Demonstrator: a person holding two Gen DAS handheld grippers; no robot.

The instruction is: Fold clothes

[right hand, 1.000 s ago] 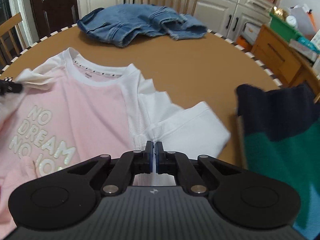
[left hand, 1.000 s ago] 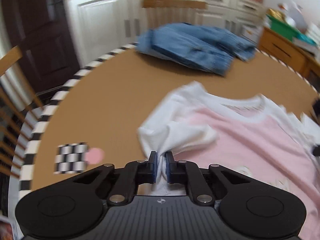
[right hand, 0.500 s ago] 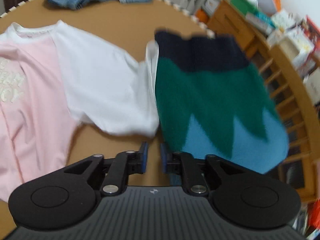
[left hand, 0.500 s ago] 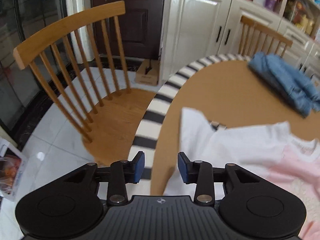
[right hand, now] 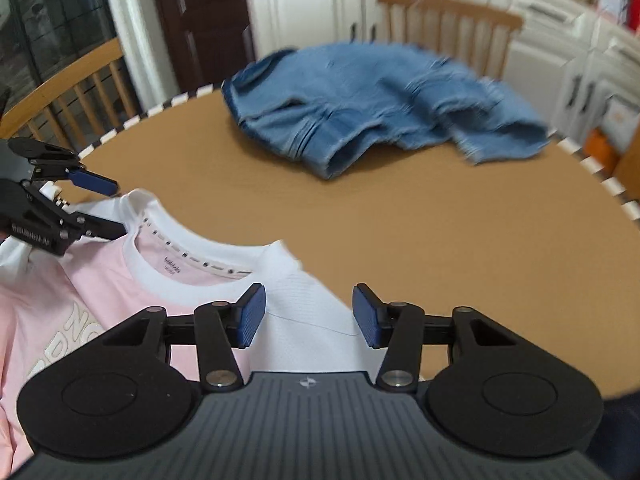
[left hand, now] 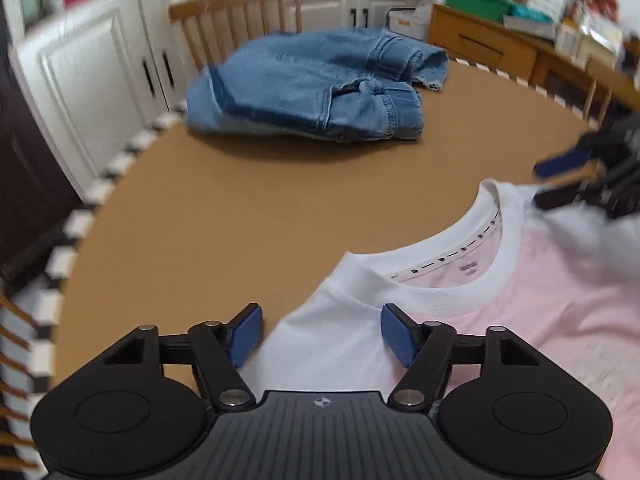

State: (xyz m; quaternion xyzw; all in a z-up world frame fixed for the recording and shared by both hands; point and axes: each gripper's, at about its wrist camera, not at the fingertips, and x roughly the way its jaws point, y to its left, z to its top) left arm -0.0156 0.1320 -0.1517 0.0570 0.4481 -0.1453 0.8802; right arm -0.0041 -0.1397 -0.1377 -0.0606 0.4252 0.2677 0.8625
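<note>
A pink and white T-shirt (left hand: pixel 520 304) lies flat on the round brown table (left hand: pixel 240 208), collar toward the far side. My left gripper (left hand: pixel 320 336) is open and empty above the shirt's left shoulder. My right gripper (right hand: pixel 308 316) is open and empty above the right shoulder of the shirt (right hand: pixel 304 320). The right gripper shows at the right edge of the left wrist view (left hand: pixel 568 180). The left gripper shows at the left edge of the right wrist view (right hand: pixel 96 204), also open.
Crumpled blue denim (left hand: pixel 320 88) lies at the far side of the table, also in the right wrist view (right hand: pixel 380 100). Wooden chairs (right hand: pixel 448 28) stand around the table. White cabinets (left hand: pixel 88 80) and a cluttered wooden sideboard (left hand: pixel 480 40) are behind.
Both grippers let go of the sleeves, opened wide and moved to the shirt's shoulders beside the collar. The sleeves are now spread out.
</note>
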